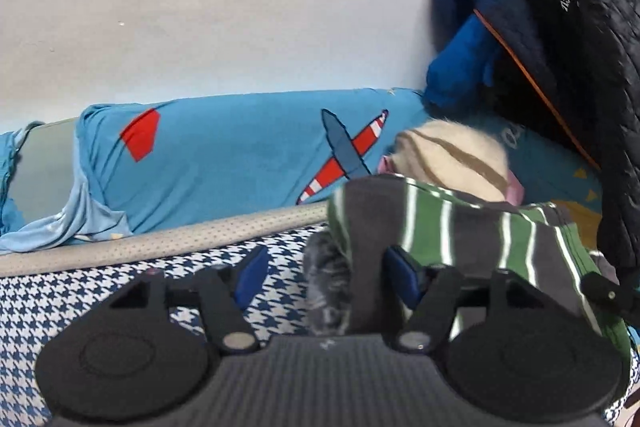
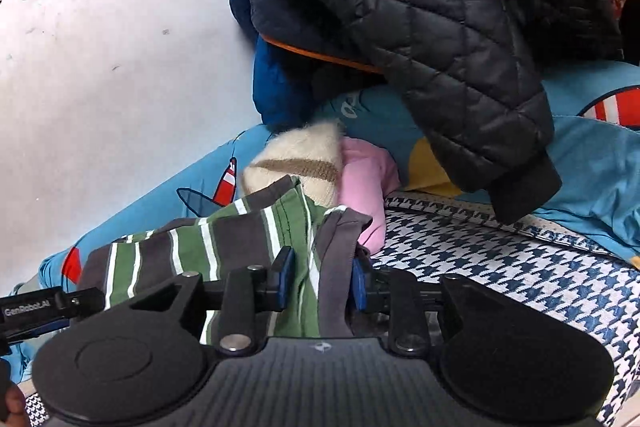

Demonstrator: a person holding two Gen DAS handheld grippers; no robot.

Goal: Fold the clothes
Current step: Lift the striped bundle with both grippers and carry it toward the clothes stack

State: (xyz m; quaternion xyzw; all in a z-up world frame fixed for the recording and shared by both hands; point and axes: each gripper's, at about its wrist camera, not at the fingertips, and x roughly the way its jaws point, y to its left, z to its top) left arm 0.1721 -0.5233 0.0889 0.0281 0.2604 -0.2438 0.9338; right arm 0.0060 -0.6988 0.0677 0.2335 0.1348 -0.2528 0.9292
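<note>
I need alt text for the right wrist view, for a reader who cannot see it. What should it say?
The right gripper is shut on a green, grey and white striped garment above a houndstooth cover. Behind it lie a cream knit and a pink garment; a black quilted jacket hangs over blue bedding.

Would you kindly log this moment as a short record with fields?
garment: striped shirt, green, grey and white
left gripper: open, fabric bunched between its fingers
right gripper: shut on the shirt's edge
surface: houndstooth cover
behind: cream knit beside pink garment
backdrop: black quilted jacket over blue jacket
</note>
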